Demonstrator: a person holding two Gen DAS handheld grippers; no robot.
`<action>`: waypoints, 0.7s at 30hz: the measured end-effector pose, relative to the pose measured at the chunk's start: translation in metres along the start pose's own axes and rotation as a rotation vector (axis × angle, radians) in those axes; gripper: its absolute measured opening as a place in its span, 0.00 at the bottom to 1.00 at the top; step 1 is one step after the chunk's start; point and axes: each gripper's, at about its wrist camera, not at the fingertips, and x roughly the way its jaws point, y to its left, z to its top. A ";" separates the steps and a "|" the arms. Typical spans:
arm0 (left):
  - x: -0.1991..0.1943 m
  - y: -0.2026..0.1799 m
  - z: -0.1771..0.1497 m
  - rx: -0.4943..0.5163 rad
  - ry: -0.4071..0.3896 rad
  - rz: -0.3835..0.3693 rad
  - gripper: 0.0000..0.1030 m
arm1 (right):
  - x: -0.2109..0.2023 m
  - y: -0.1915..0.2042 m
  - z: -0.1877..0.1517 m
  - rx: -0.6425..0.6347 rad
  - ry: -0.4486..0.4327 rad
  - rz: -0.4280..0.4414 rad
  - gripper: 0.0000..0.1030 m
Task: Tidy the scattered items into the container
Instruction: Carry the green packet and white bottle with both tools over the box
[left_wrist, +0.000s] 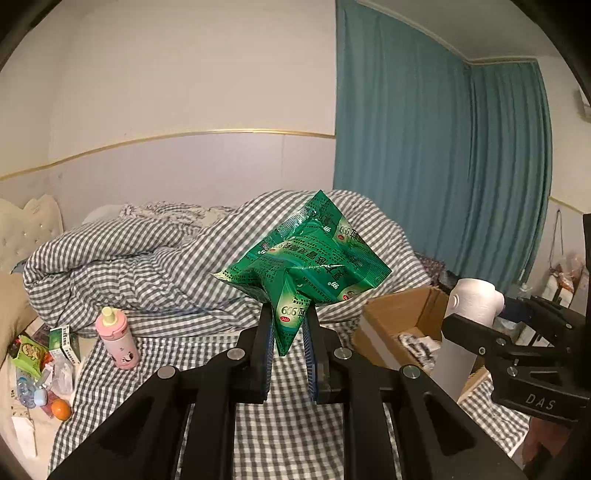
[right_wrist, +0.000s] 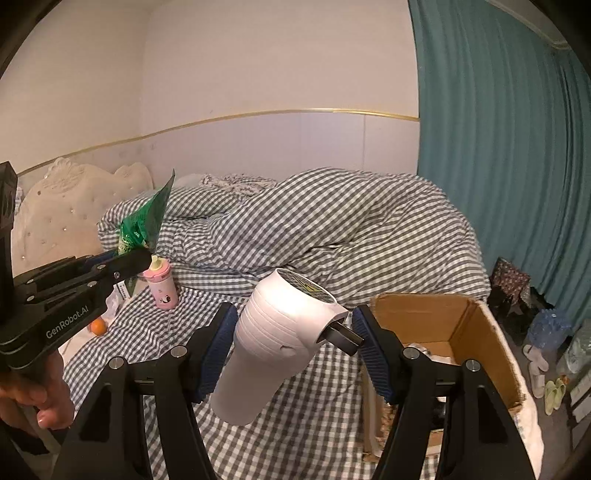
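1. The box (right_wrist: 480, 332), open cardboard, sits on the bed (right_wrist: 295, 424) at the right; pale items lie inside, too hidden to name.
2. The left hand-held gripper (left_wrist: 288, 332) pinches a green packet (left_wrist: 306, 254) by its lower corner, in the air left of the box.
3. The right hand-held gripper (right_wrist: 295, 347) has its pads against a white bottle (right_wrist: 273, 347), held tilted just left of the box.
4. A pink bottle (left_wrist: 117, 338) stands upright on the bed, well left.
5. Only the left view shows the clutter (left_wrist: 40, 369) of small packs at the bed's edge; an orange (left_wrist: 61, 410) lies there.
6. Only the right view shows shoes (right_wrist: 543, 373) on the floor.
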 end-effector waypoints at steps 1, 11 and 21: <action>-0.002 -0.004 0.001 0.004 -0.003 -0.005 0.14 | -0.006 -0.002 0.000 0.002 -0.005 -0.007 0.63; -0.015 -0.040 0.005 0.020 -0.020 -0.064 0.14 | -0.042 -0.020 -0.004 0.016 -0.026 -0.058 0.63; -0.014 -0.085 0.007 0.051 -0.017 -0.142 0.14 | -0.078 -0.050 -0.008 0.045 -0.047 -0.137 0.63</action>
